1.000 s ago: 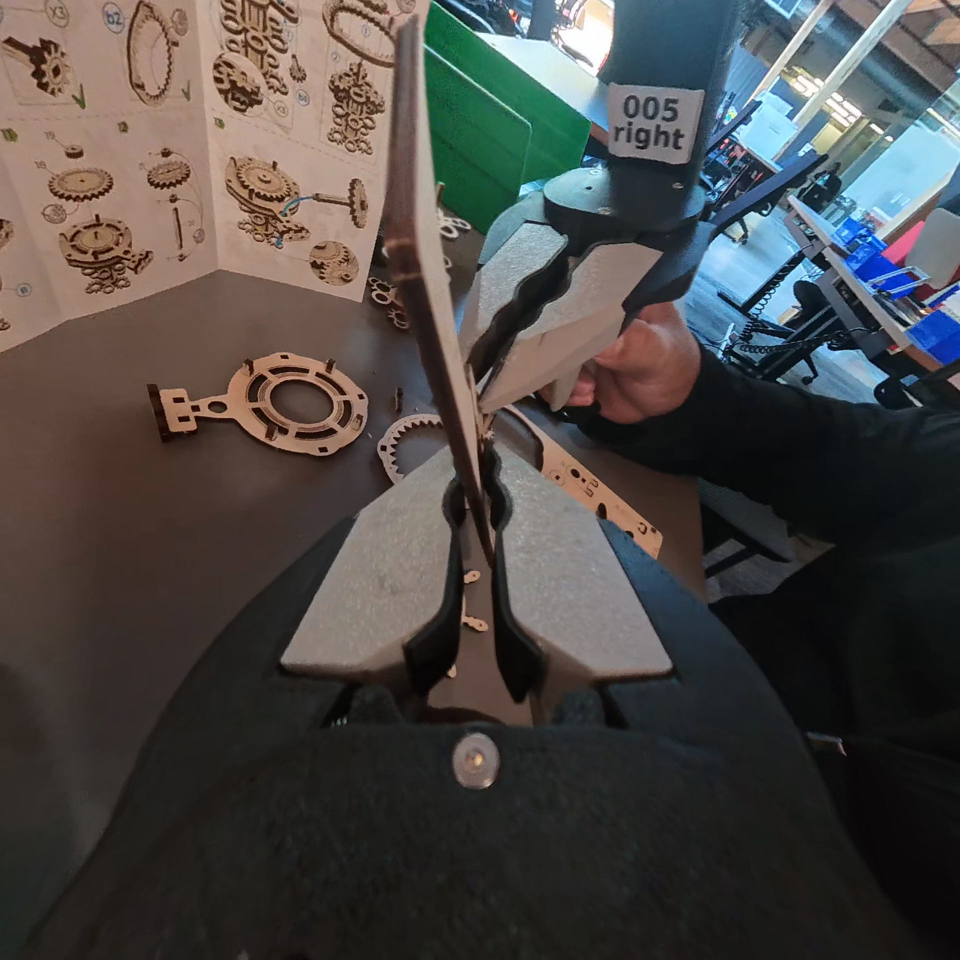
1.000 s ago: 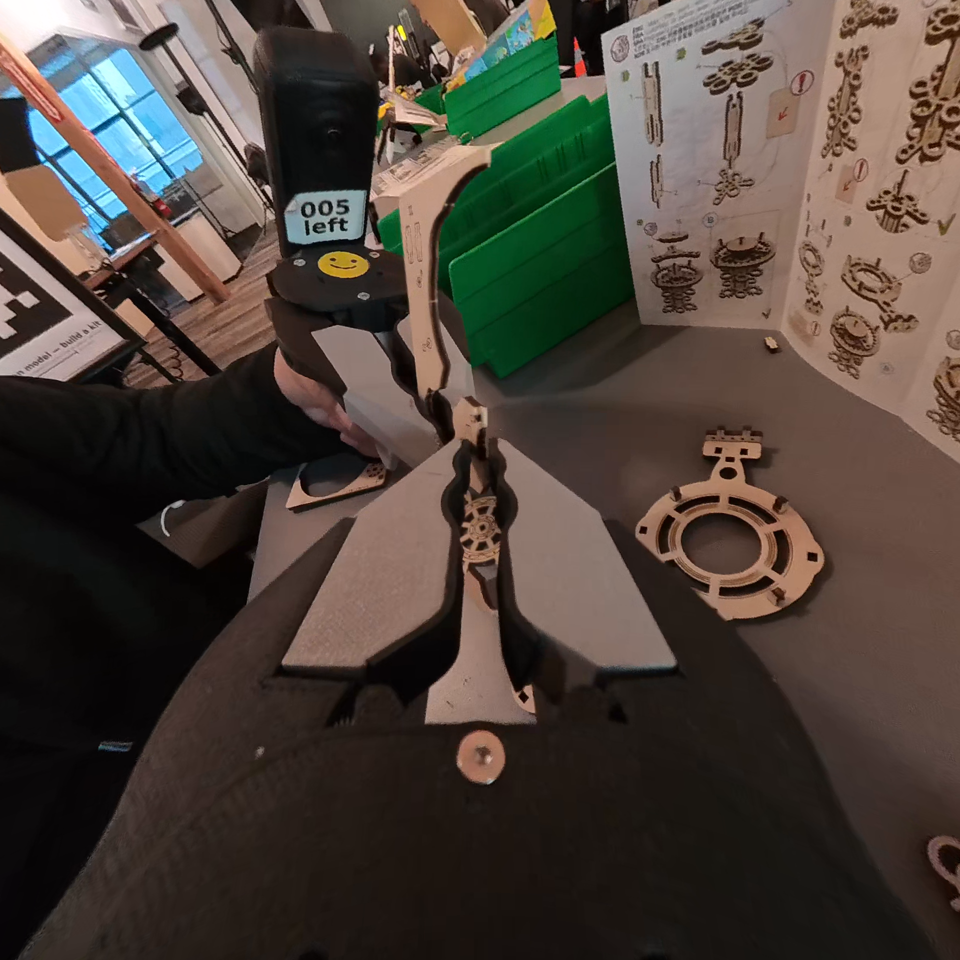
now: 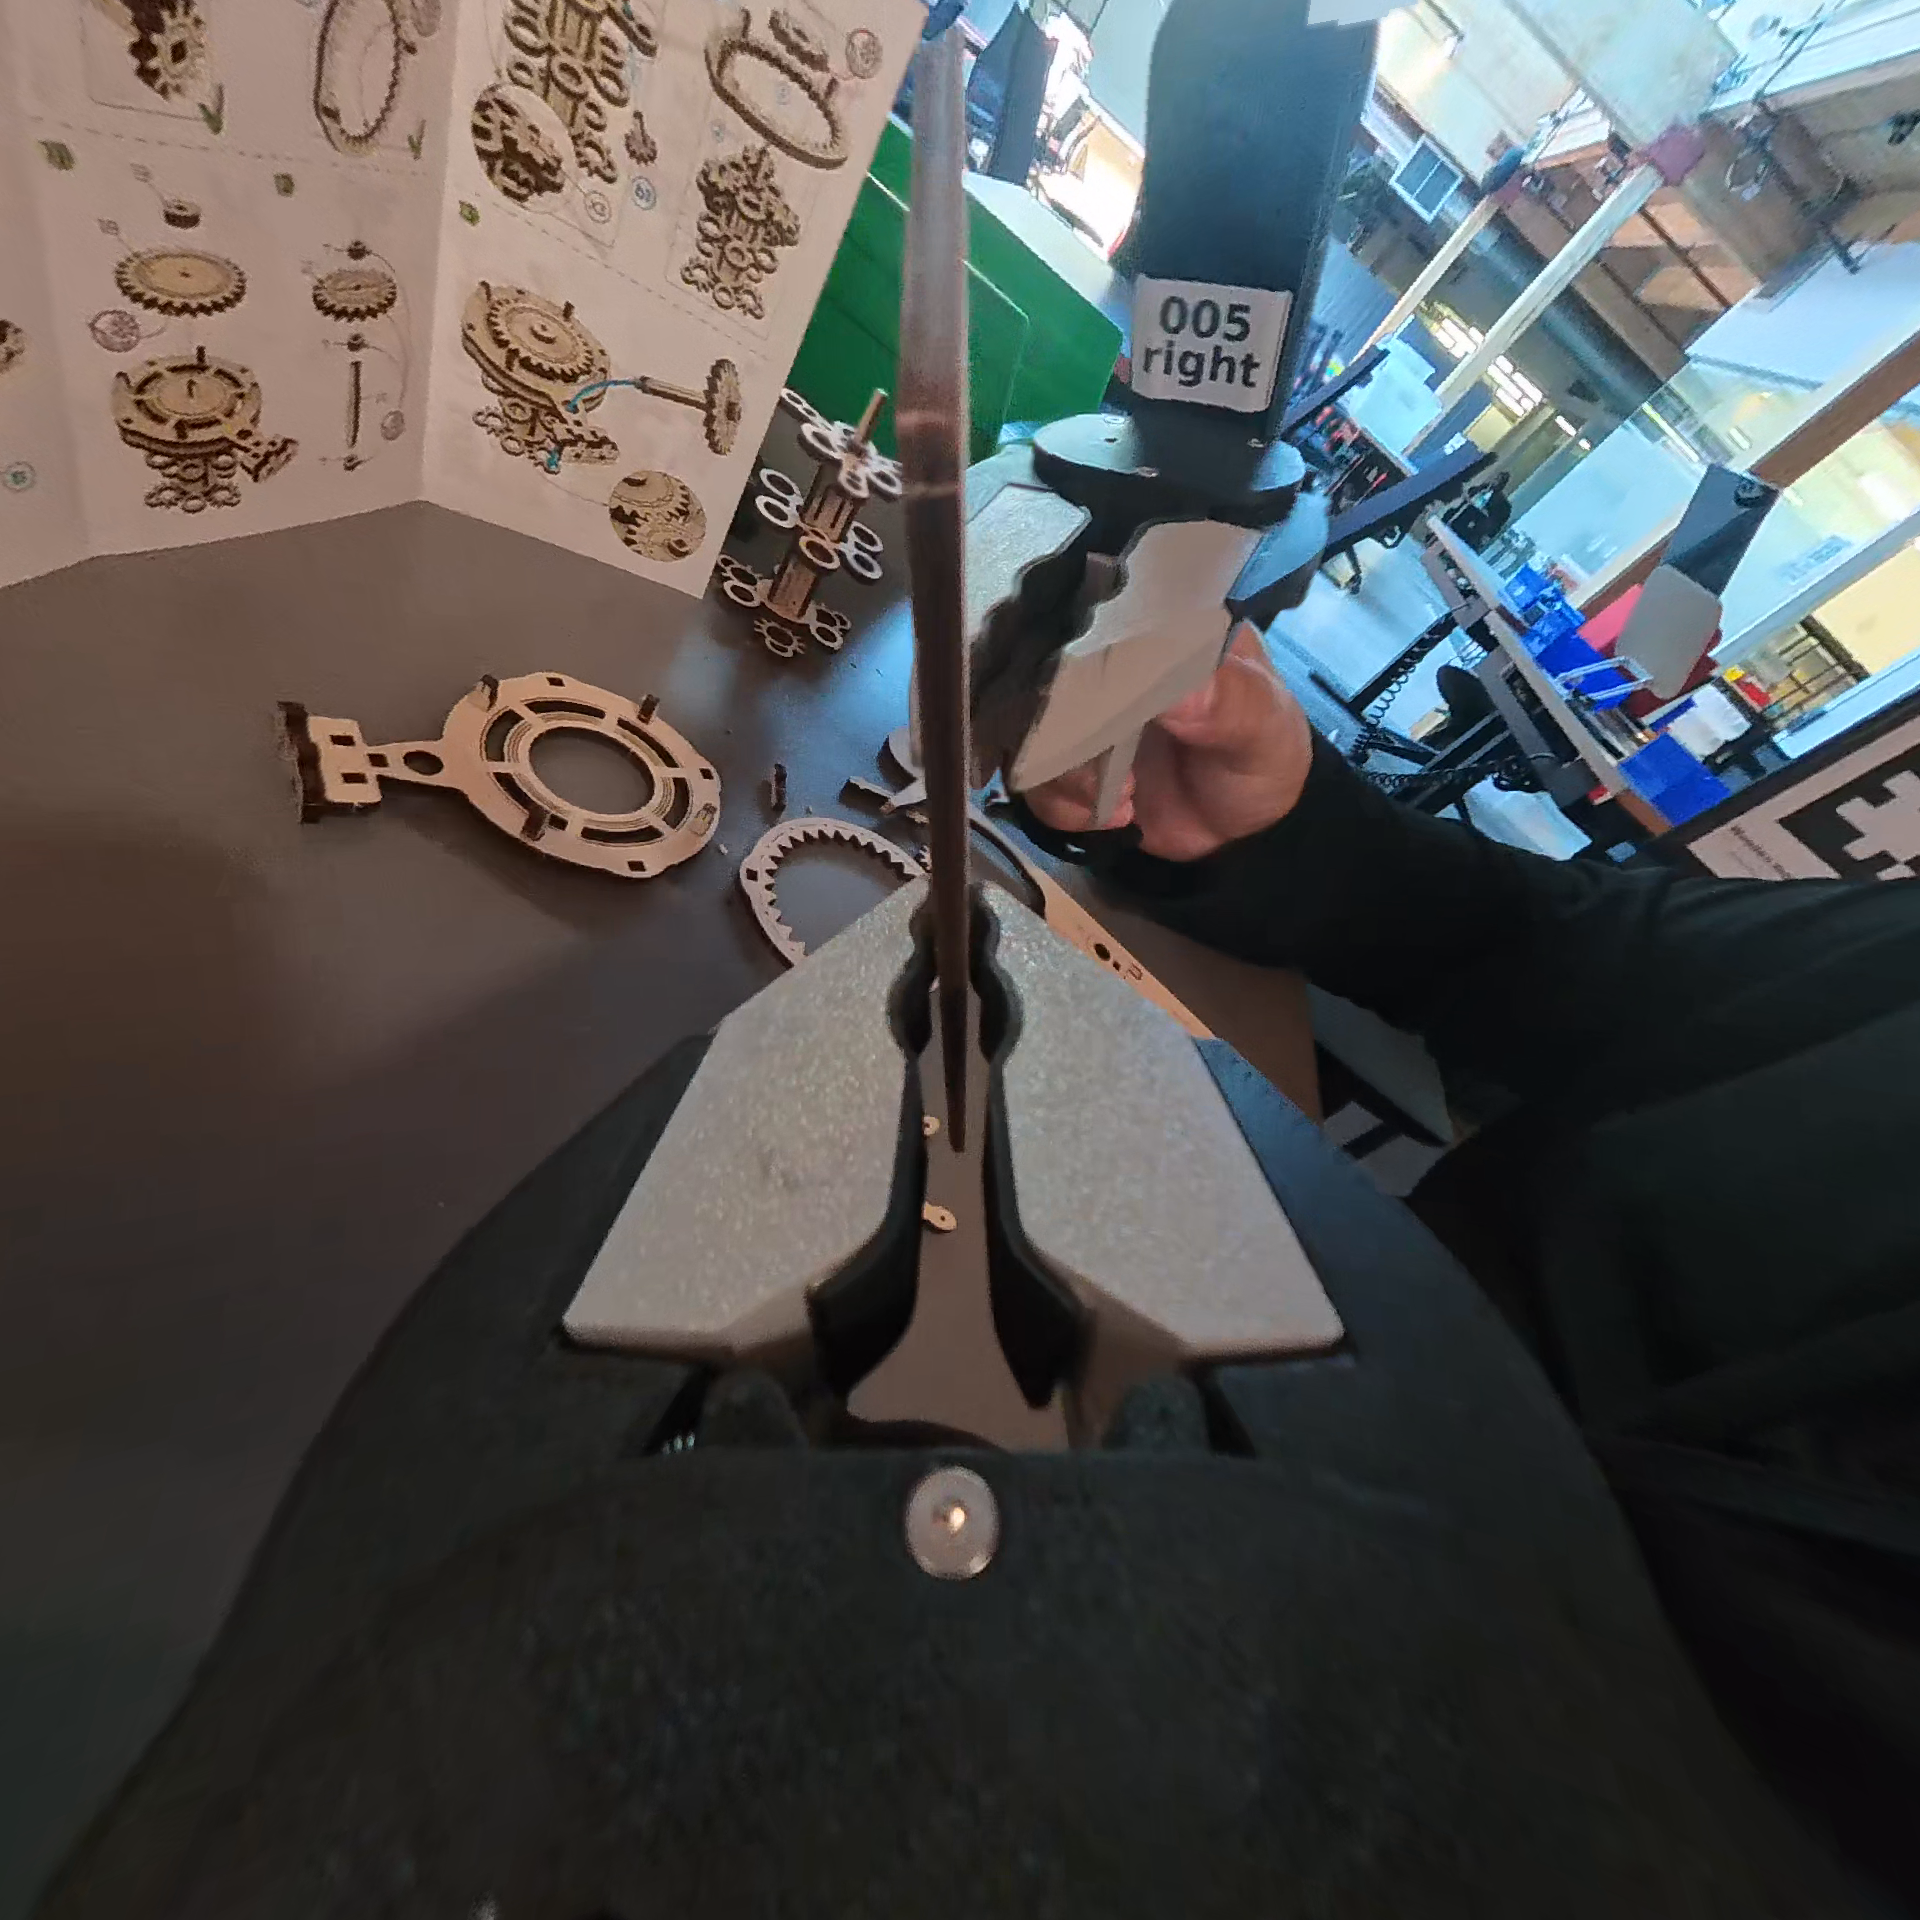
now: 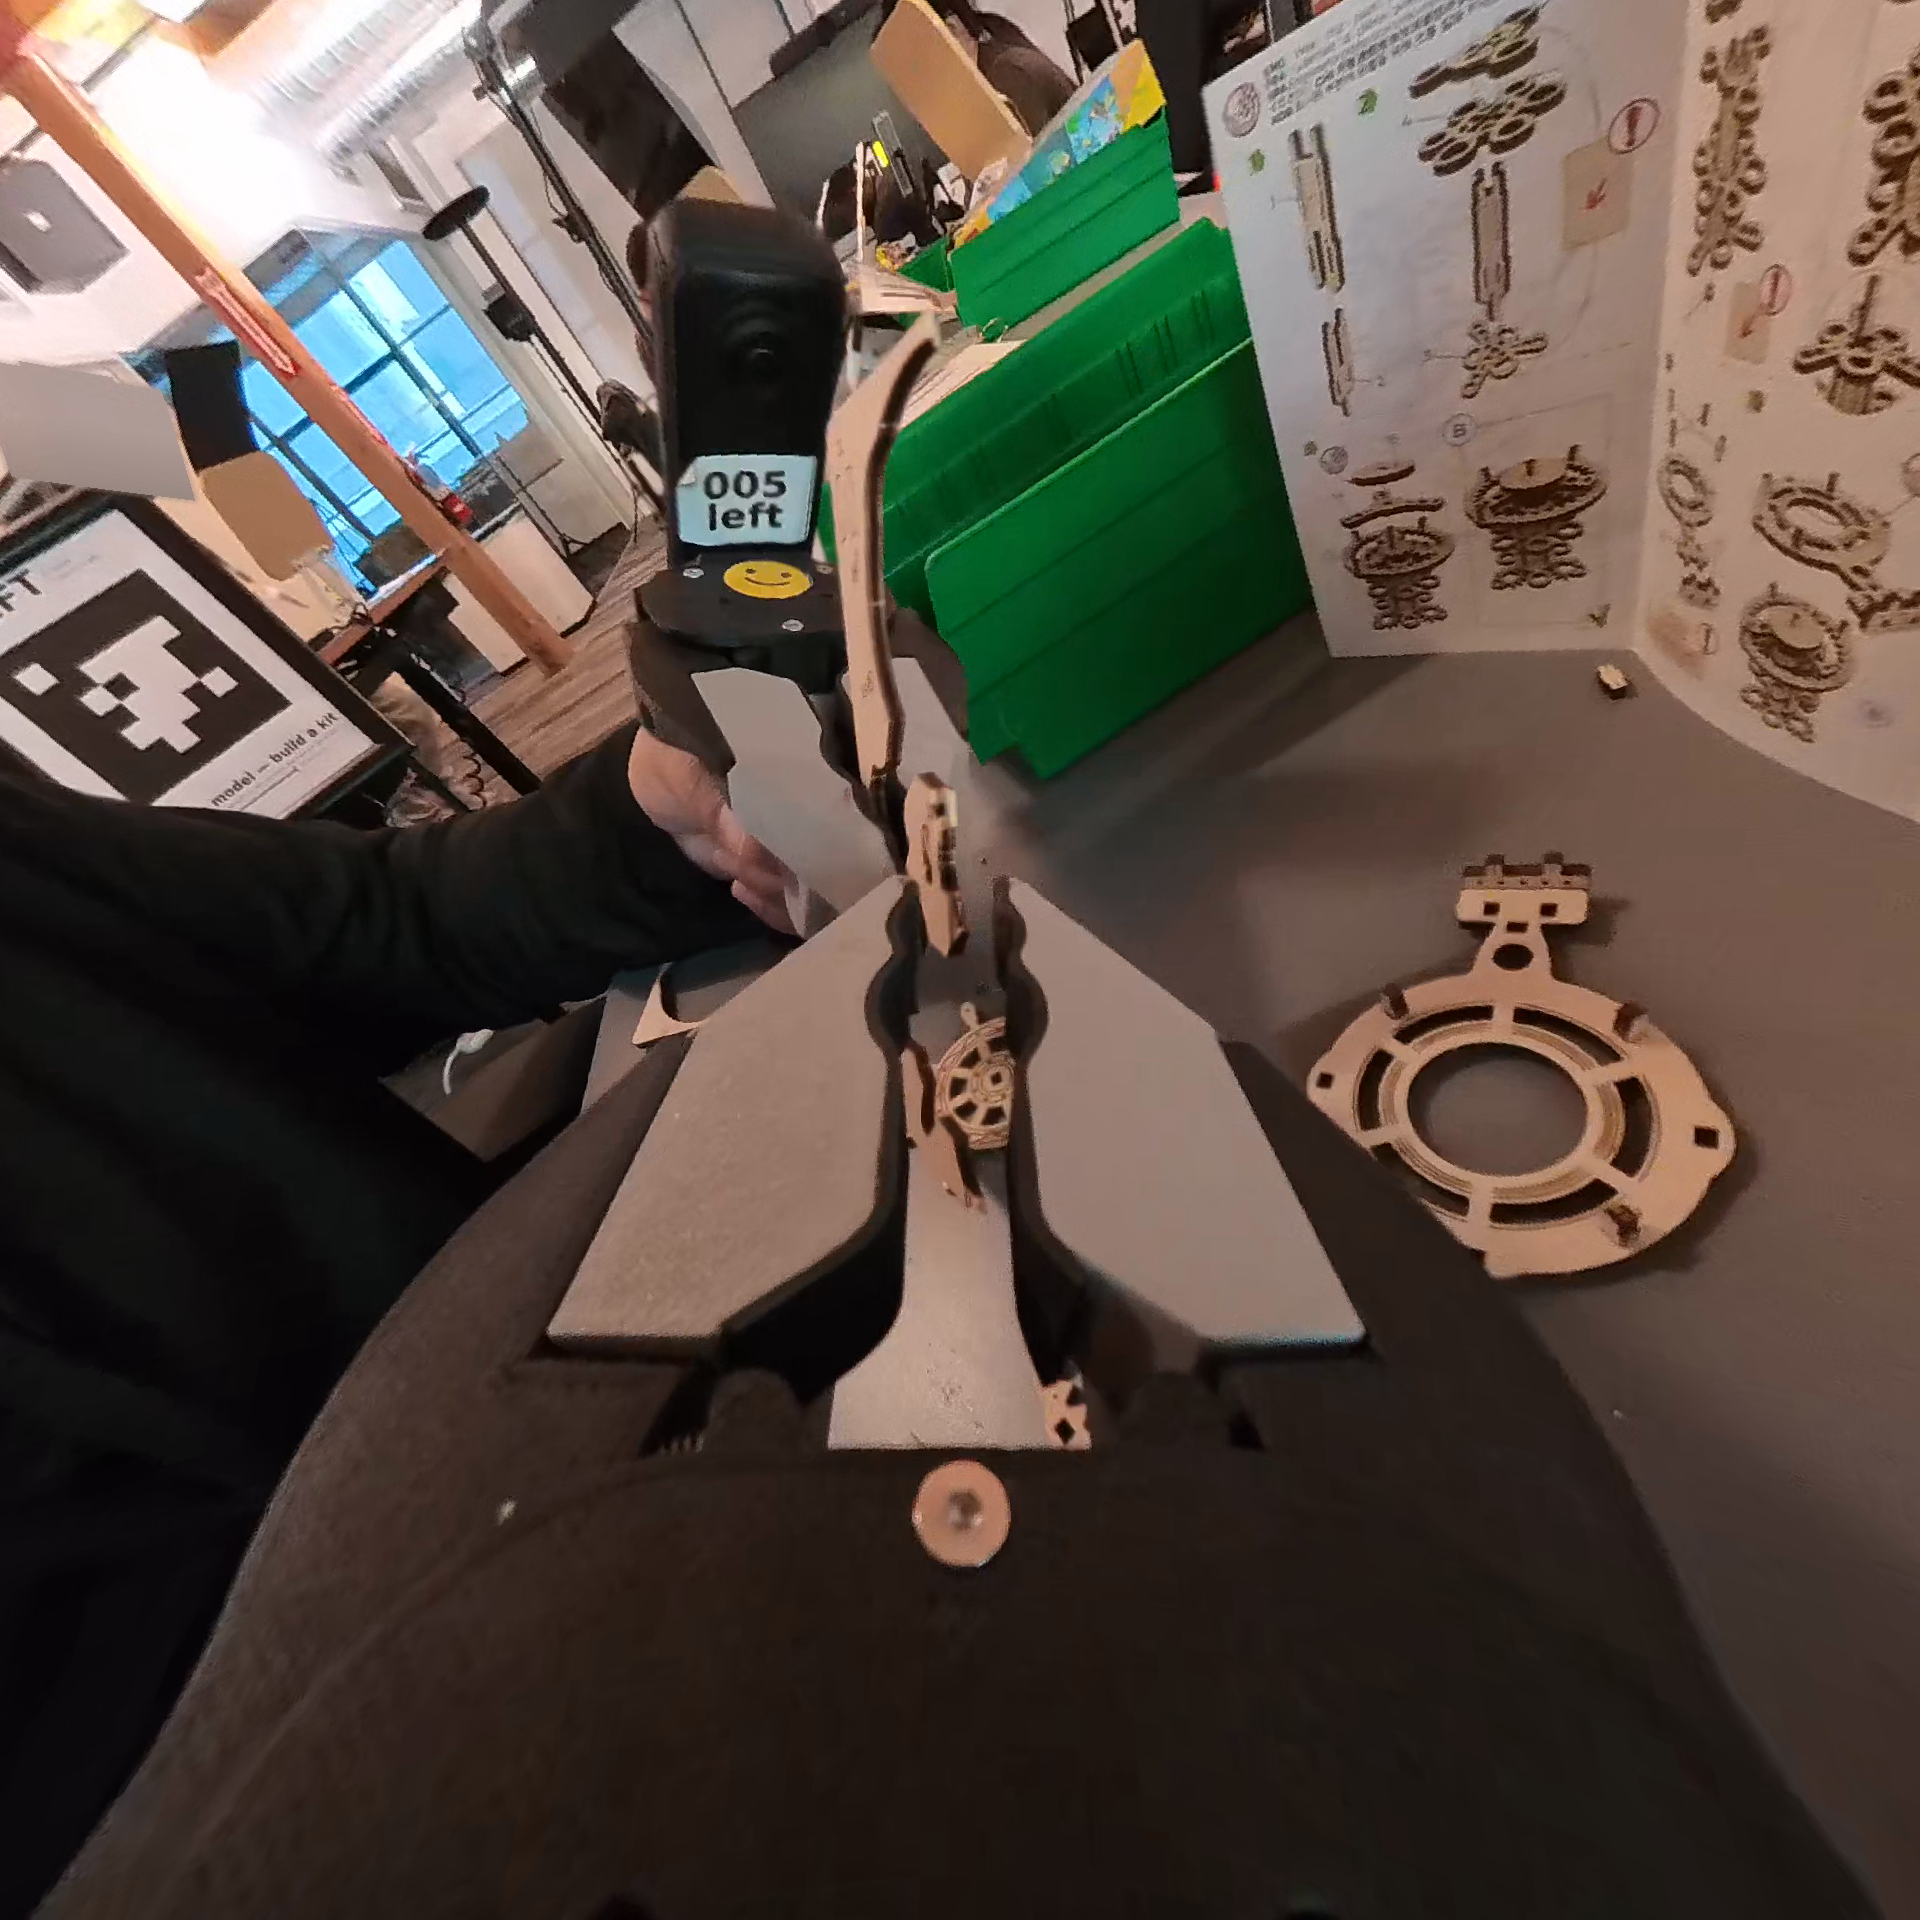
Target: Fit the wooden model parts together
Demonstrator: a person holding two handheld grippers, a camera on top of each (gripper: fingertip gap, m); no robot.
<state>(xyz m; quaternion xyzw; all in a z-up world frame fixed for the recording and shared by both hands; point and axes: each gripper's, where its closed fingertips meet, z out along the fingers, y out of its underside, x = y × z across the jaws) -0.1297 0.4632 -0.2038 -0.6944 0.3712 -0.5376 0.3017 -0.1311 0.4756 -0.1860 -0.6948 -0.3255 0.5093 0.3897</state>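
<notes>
Since a second back, the left gripper [image 3: 951, 914] had swung its strip from a lean to nearly upright, and the right gripper [image 4: 948, 894] had eased its fingers apart.

Biggest first: the dark grey table [image 4: 1351, 790] was the work surface, with the white folded instruction sheet [image 3: 312, 312] stood up along the back, I'd guess so the diagrams stayed readable. The green plastic bins [image 4: 1091, 540] sat behind that, out of the way. The pale round wooden ring plate with a tabbed handle [image 4: 1517, 1101] lay flat on the table, well apart from both grippers, probably waiting its turn.

The long thin curved plywood strip [image 4: 868, 540] was pinched at its lower end between the left gripper's pressed-together fingers and held up in the air, likely so its bottom end was easy to reach. Right at that end stood the small notched wooden piece [image 4: 930, 862], in the gap between the right gripper's spread fingers. It looked to be touching one finger only, so not really gripped. Whether it was still joined to the strip, I couldn't tell.

The tiny wooden gear [image 4: 982, 1086] lay on the table underneath.
</notes>
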